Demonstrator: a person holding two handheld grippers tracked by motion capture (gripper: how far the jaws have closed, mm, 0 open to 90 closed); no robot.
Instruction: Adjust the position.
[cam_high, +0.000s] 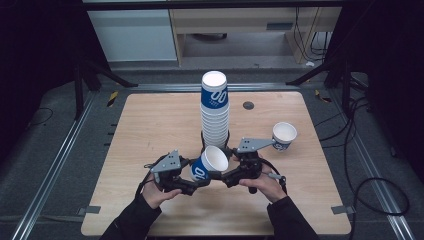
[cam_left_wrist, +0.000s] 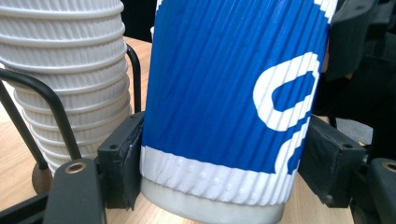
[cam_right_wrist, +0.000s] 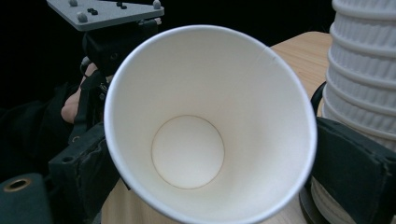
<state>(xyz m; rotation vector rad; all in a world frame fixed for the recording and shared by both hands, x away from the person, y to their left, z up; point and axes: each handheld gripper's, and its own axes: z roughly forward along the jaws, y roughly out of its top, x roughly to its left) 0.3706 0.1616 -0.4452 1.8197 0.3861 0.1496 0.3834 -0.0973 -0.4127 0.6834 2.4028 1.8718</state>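
Blue cup (cam_high: 207, 166) is off the cup stack (cam_high: 215, 112), tilted just in front of it. Left gripper (cam_high: 196, 186) clamps its base; right gripper (cam_high: 226, 178) jaws straddle the rim, no firm contact visible. One cup (cam_high: 284, 135) already stands right of the stack; this one remains unplaced.

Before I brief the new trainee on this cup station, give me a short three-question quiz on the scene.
1. True or false: the blue cup between the tongs lies tilted, mouth towards the right tongs.
2. Which tongs clamp its base: A left tongs, B right?
3. How many cups stand alone on the table, apart from the cup stack?

Key: 1 true. 2 A. 3 one, the single cup at the right.
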